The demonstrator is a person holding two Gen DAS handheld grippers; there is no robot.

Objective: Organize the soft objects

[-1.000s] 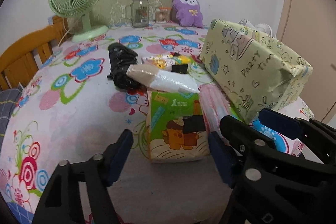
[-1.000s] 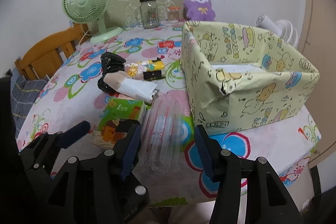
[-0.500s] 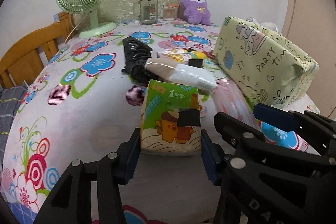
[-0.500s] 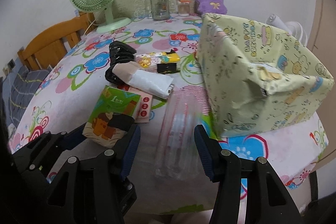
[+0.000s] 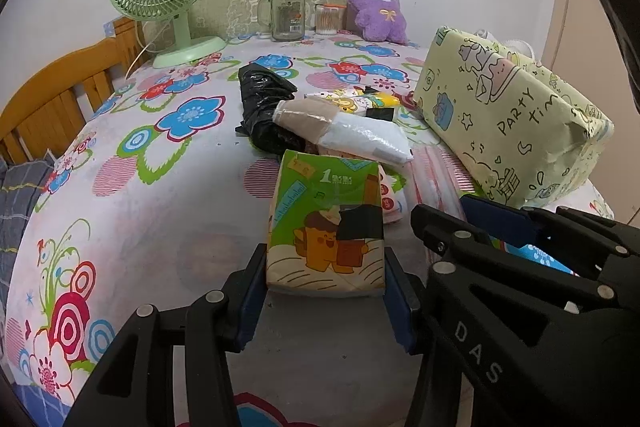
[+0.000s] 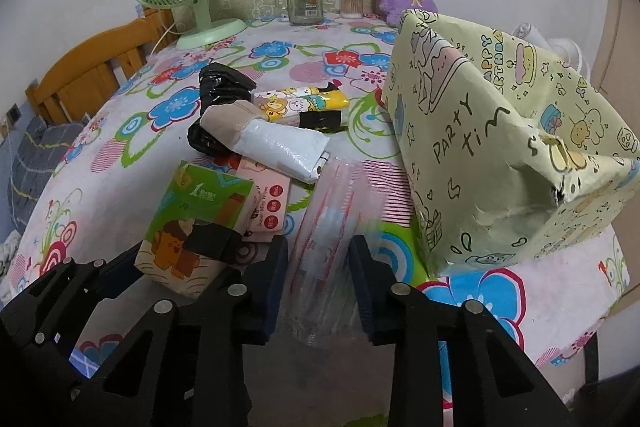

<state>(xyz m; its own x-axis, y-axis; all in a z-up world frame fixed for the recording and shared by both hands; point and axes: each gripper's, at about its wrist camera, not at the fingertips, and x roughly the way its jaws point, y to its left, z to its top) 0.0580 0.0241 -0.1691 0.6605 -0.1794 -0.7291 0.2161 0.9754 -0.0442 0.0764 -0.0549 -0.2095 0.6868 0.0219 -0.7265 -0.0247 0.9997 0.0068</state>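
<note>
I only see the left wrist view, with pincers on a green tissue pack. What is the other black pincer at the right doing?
Observer: The right gripper has a clear plastic pack with pink stripes between its fingers. Its jaws have just been closing and seem to press on it.
Operator: Is the yellow-green paper-wrapped box damaged?
Observer: Yes. The yellow-green paper-wrapped box has a torn hole at its near right corner.
Operator: What is the pink thing beside the tissues?
Observer: A flat pink pack labelled "Super Mini Wipes".
</note>
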